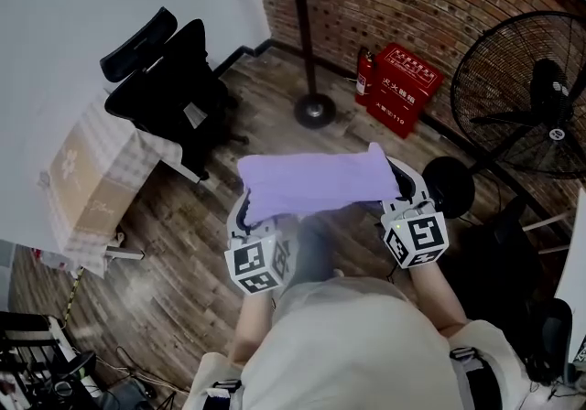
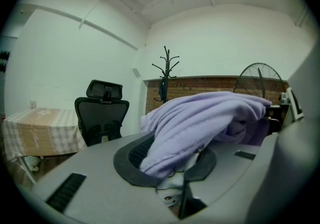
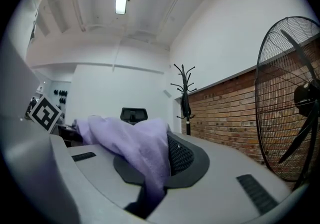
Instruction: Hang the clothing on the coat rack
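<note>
A lilac garment is stretched between my two grippers in front of the person's body. My left gripper is shut on its left end; the left gripper view shows the lilac cloth bunched between the jaws. On the other end my right gripper is shut too, with the cloth pinched between its jaws. The black coat rack stands ahead by the brick wall, its round base on the wood floor. Both gripper views catch it in the distance, the rack and the rack.
A black office chair stands left of the rack, beside a table with a checked cloth. A red fire-extinguisher box sits against the brick wall. A large black floor fan is on the right.
</note>
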Tool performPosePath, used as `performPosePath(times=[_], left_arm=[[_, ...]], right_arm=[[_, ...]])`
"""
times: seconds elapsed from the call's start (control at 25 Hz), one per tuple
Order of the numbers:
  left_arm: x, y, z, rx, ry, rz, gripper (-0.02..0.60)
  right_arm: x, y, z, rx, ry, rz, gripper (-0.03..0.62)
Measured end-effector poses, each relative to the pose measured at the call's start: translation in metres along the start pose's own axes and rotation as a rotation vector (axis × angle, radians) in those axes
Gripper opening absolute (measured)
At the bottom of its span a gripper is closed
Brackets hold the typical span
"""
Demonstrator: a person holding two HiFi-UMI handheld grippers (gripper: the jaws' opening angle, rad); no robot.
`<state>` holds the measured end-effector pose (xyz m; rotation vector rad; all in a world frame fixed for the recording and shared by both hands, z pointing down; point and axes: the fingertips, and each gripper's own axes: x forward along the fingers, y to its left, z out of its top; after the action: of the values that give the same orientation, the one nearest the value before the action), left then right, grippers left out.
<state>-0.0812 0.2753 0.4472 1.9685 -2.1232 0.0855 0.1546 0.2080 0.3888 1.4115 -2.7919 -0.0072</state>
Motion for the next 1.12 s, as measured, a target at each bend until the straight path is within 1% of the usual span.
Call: performPosePath(times=[0.24,0.6,1.12], left_arm=[[0.040,0.004,0.006,0.009,0.001,-0.002,0.074],[0.124,0.023,0.027,-0.006,-0.006,-0.019,0.074],[0.245,0.055,0.072,-0.009,-0.009,-0.053,0.074]], right_arm=[[0.036,-0.019,-0.009,-0.005,0.017,-0.004,0.021],[0.117,-0.045,-0.008,-0.016,0.029,-0.019,0.021],[0.236,-0.077,0.005,-0.028,0.041,-0.045,0.021]])
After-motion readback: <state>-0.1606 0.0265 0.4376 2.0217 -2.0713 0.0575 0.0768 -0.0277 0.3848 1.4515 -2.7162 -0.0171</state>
